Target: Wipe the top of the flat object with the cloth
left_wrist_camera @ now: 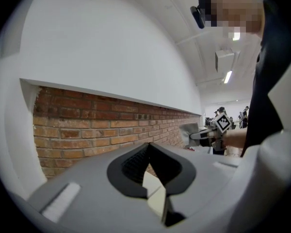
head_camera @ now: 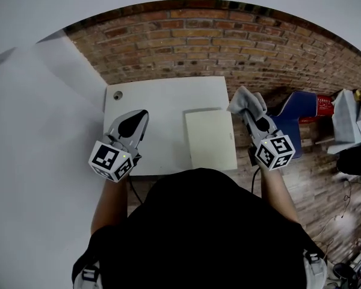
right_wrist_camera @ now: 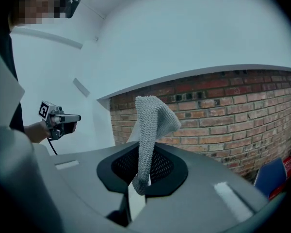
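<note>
Against a brick wall (head_camera: 198,47), a small white table (head_camera: 156,101) bearing a pale flat board (head_camera: 210,140) on its right half. Near the board's far right corner, pinched in the clenched right tongs (head_camera: 249,114): a grey knitted cloth (head_camera: 246,100), limp, folded over at its top. Over the table's left half, the left tongs (head_camera: 142,114), closed tight on nothing.

From overhead we look steeply down at the table (head_camera: 162,107); our two gripper cameras look level along their jaws, sharing the brick wall (left_wrist_camera: 87,130) beyond.
</note>
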